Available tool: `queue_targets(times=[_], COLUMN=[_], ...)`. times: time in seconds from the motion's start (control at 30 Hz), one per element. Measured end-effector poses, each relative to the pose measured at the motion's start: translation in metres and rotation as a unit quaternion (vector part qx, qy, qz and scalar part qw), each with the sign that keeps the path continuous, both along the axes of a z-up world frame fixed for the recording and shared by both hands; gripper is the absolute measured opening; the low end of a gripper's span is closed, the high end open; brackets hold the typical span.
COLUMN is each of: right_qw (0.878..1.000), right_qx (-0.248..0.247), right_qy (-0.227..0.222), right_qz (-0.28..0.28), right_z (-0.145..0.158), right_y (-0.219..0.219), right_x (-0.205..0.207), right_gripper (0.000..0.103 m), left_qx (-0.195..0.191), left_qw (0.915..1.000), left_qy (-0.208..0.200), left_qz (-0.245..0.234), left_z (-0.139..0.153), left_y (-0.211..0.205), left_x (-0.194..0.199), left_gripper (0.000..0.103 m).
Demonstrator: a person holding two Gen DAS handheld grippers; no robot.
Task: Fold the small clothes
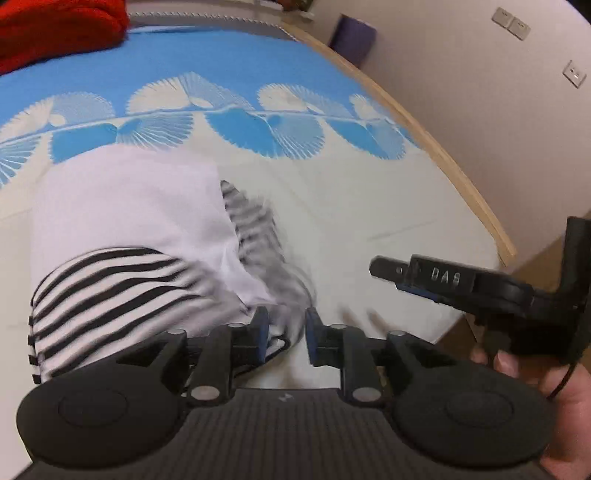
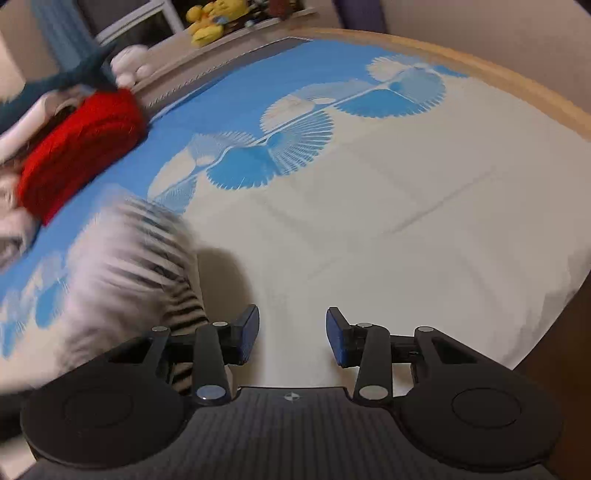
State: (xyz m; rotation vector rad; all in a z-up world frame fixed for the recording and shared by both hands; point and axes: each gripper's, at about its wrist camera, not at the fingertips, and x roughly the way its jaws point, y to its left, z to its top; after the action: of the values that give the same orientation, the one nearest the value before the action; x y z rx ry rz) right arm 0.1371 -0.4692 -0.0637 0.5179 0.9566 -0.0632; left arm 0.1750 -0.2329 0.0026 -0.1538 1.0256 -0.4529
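Observation:
A small white garment with black-and-white striped parts lies partly folded on the white and blue table cover. My left gripper sits at its near right edge, jaws a little apart, with blurred striped cloth between the pads. My right gripper shows at the right in the left wrist view, held by a hand. In the right wrist view my right gripper is open and empty above bare cover, and the striped garment is blurred just to its left.
A folded red garment lies at the far left on the blue part of the cover, also in the left wrist view. The wooden table edge curves along the right. Plush toys sit on a shelf behind.

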Motion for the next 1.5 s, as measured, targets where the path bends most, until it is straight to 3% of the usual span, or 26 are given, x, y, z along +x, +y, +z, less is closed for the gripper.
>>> queue_targets(times=[0.07,0.27,0.4,0.5,0.57,0.6,0.7,0.83,0.87,0.9,0.93,0.97,1.1,1.2,1.3,1.4,1.5], right_qw=[1.0,0.999,0.994,0.992,0.989,0.988,0.985,0.986,0.985,0.983,0.982,0.981,0.982,0.975,0.971,0.976,0.984], right_qx=[0.014,0.03,0.026,0.016,0.012,0.011,0.011,0.012,0.021,0.03,0.031,0.037,0.12,0.182,0.191,0.18,0.151], right_qy=[-0.004,-0.027,-0.036,-0.03,-0.019,-0.013,0.005,0.026,0.03,0.03,0.026,0.017,-0.05,-0.095,-0.118,-0.094,-0.034], right_qz=[-0.006,0.034,0.097,0.126,0.146,0.156,0.169,0.165,0.169,0.178,0.186,0.189,0.137,0.084,0.081,0.082,0.085], right_z=[0.0,0.006,0.008,0.003,-0.003,-0.006,-0.016,-0.029,-0.032,-0.034,-0.033,-0.031,-0.008,0.006,0.016,0.01,-0.008], right_y=[-0.004,0.014,0.046,0.065,0.078,0.083,0.094,0.106,0.108,0.11,0.113,0.113,0.078,0.036,0.014,0.003,0.006], right_x=[0.0,0.01,0.021,0.033,0.038,0.041,0.049,0.06,0.061,0.061,0.06,0.057,0.04,0.021,0.002,-0.006,-0.001], right_gripper=[0.042,0.043,0.043,0.043,0.043,0.044,0.05,0.05,0.045,0.022,0.008,0.001,0.0,0.0,0.0,0.0,0.0], left_qx=[-0.005,0.054,0.059,0.029,0.062,0.079,0.069,0.064,0.064,0.064,0.063,0.06,0.036,0.032,0.034,0.034,0.043], left_qw=[0.9996,0.995,0.9934,0.9932,0.9905,0.9877,0.9882,0.9903,0.9908,0.9911,0.9914,0.9916,0.9923,0.9931,0.9951,0.9972,0.9987], left_qy=[-0.027,-0.083,-0.089,-0.072,-0.017,-0.01,-0.006,-0.005,-0.006,-0.005,-0.004,-0.003,-0.001,-0.008,-0.014,-0.013,-0.004], left_qz=[-0.005,0.009,0.043,0.086,0.121,0.135,0.136,0.123,0.119,0.117,0.115,0.115,0.118,0.113,0.092,0.066,0.027], left_z=[0.015,0.046,0.037,0.014,-0.003,-0.006,-0.006,-0.006,-0.007,-0.008,-0.009,-0.007,-0.005,-0.003,-0.002,-0.004,-0.012], left_y=[0.014,0.108,0.166,0.193,0.199,0.198,0.198,0.199,0.201,0.202,0.204,0.205,0.212,0.204,0.187,0.168,0.148], left_x=[-0.001,0.004,0.005,0.0,0.007,0.009,0.014,0.012,0.012,0.014,0.013,0.008,0.007,0.004,0.002,0.002,0.003], left_gripper=[0.039,0.041,0.041,0.041,0.04,0.04,0.041,0.041,0.041,0.042,0.043,0.045,0.051,0.057,0.057,0.057,0.057])
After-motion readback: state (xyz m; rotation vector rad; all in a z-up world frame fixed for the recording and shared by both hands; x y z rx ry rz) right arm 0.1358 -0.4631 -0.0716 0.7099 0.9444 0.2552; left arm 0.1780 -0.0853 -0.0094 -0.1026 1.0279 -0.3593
